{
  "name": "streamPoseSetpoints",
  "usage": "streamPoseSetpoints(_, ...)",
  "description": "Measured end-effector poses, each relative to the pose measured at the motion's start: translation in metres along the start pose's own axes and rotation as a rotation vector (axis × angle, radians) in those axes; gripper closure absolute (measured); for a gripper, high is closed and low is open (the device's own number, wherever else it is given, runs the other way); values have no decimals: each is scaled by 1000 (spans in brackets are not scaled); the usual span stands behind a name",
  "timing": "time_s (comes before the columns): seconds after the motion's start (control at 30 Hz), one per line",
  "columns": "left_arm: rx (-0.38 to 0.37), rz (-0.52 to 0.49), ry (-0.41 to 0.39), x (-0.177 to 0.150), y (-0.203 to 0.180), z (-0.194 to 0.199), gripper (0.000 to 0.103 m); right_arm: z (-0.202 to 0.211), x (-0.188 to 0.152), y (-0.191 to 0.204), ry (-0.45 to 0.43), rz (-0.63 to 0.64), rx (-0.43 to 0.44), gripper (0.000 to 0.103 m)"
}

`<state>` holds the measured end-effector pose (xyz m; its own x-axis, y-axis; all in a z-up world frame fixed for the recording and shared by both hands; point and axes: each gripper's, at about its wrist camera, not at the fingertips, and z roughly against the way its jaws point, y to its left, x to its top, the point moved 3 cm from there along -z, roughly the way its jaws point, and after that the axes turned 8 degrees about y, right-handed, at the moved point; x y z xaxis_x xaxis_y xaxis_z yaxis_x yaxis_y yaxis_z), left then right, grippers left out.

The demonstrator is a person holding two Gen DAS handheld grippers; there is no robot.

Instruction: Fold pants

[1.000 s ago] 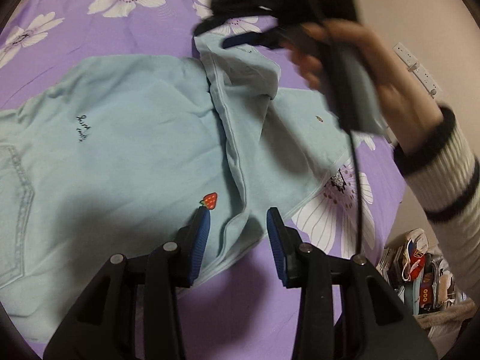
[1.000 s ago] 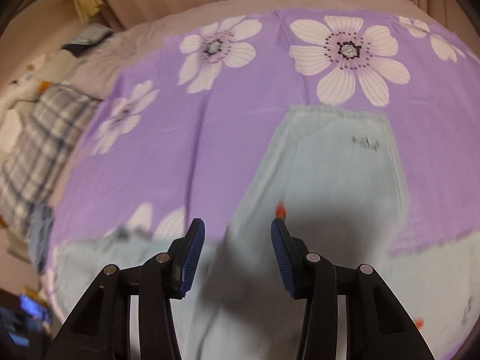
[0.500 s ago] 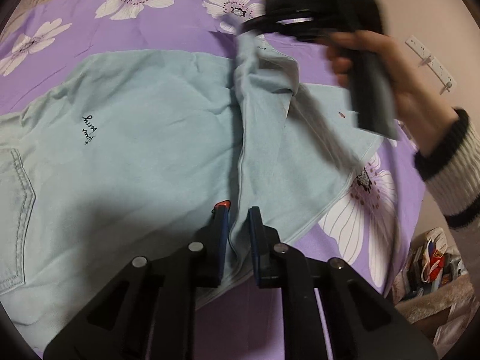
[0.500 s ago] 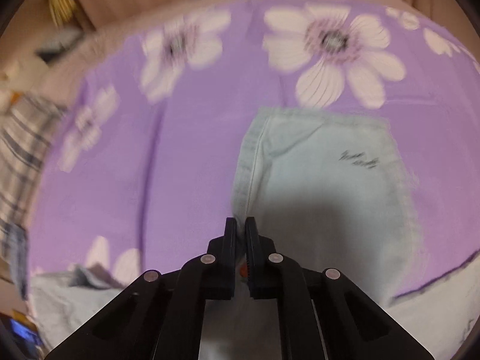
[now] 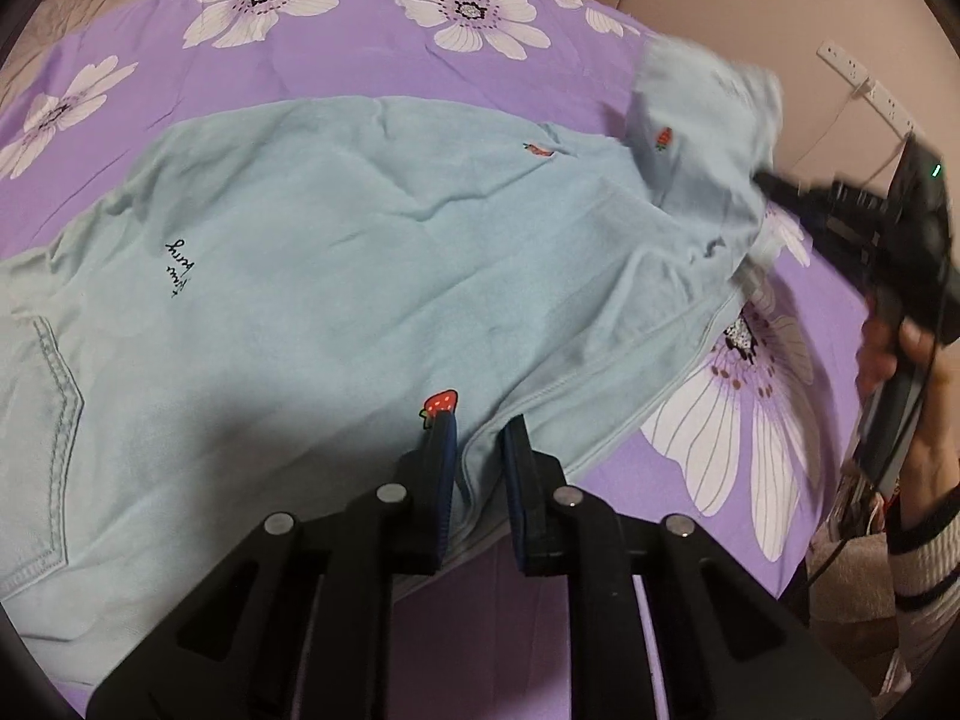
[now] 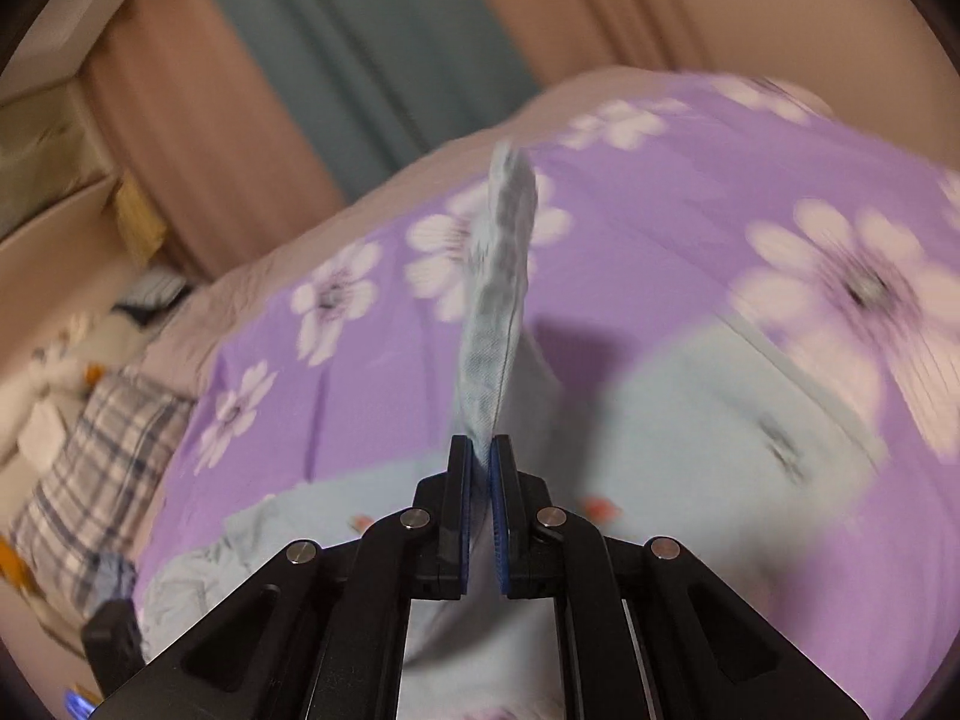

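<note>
Light blue pants point(image 5: 336, 276) with small strawberry prints lie spread on a purple flowered bedspread point(image 5: 372, 54). My left gripper point(image 5: 480, 426) is shut on a fold of the pants' near edge, next to a strawberry print point(image 5: 441, 402). My right gripper point(image 6: 477, 450) is shut on the pants' leg hem point(image 6: 498, 300), which stands up from between its pads. In the left wrist view the right gripper point(image 5: 780, 186) holds that leg end point(image 5: 702, 138) lifted at the far right.
A plaid pillow point(image 6: 90, 468) lies at the bed's left side. Curtains point(image 6: 360, 60) hang behind the bed. A power strip point(image 5: 864, 84) is on the wall at the right. Clutter sits on the floor beside the bed point(image 5: 858, 504).
Both grippers closed on the pants. The right gripper then lifted the leg end and carried it out to the right, unfolding the leg; the left gripper holds the near edge.
</note>
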<state>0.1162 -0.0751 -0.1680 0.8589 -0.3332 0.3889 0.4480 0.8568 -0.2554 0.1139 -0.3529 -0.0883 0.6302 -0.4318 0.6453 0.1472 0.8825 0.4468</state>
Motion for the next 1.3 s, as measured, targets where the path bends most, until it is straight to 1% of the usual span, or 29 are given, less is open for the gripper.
streamPoseSetpoints(0.07, 24, -21, 9, 0, -3, 0, 86, -5, -12, -30, 38, -96, -16, 95)
streamPoseSetpoints(0.17, 67, -54, 18, 1, -9, -1, 86, -9, -20, -64, 77, -198, -24, 94)
streamPoseSetpoints(0.23, 87, -66, 24, 2, -10, -2, 85, -8, -21, -77, 88, -253, 9, 80)
streamPoseSetpoints(0.27, 99, -73, 26, 2, -11, -2, 85, -7, -19, -82, 77, -281, 17, 64)
streamPoseSetpoints(0.3, 111, -80, 29, 3, -11, -3, 85, -4, -17, -86, 63, -298, 18, 57)
streamPoseSetpoints(0.37, 140, -98, 30, 4, -13, -3, 85, 0, -10, -94, 29, -338, 36, 57)
streamPoseSetpoints(0.43, 166, -107, 23, 2, -15, -2, 85, -2, -3, -104, 14, -377, 29, 57)
streamPoseSetpoints(0.47, 170, -110, 19, 2, -16, -2, 88, -4, 1, -111, 9, -399, 20, 57)
streamPoseSetpoints(0.5, 169, -110, 11, 2, -16, 0, 89, -3, 5, -121, 5, -419, 18, 57)
streamPoseSetpoints(0.57, 159, -102, -4, 2, -15, 2, 94, -7, 11, -133, -5, -456, 29, 57)
streamPoseSetpoints(0.63, 152, -82, -22, 3, -14, 5, 95, -10, 19, -143, -17, -488, 38, 57)
streamPoseSetpoints(0.67, 145, -69, -30, 4, -14, 7, 95, -11, 21, -146, -17, -487, 49, 59)
streamPoseSetpoints(0.73, 112, -39, -54, 5, -13, 14, 95, -16, 25, -150, -7, -478, 55, 72)
streamPoseSetpoints(0.77, 102, -31, -66, 6, -12, 18, 95, -19, 26, -151, 6, -467, 47, 86)
streamPoseSetpoints(0.8, 98, -26, -77, 5, -12, 21, 95, -19, 26, -153, 13, -458, 33, 97)
streamPoseSetpoints(0.87, 102, -17, -92, 6, -11, 27, 96, -11, 25, -153, 5, -438, 34, 98)
streamPoseSetpoints(0.97, 101, -4, -102, 5, -8, 33, 96, 14, 23, -142, -49, -381, 30, 98)
streamPoseSetpoints(1.0, 102, 2, -102, 4, -7, 34, 96, 20, 20, -141, -55, -370, 29, 98)
streamPoseSetpoints(1.07, 109, -10, -96, -1, -7, 35, 96, 23, 15, -141, -31, -365, 7, 98)
streamPoseSetpoints(1.2, 153, -65, -63, -15, -14, 27, 96, 11, -1, -152, 35, -394, -70, 98)
streamPoseSetpoints(1.3, 160, -70, -24, -23, -9, 20, 94, 8, -5, -154, 40, -358, -113, 98)
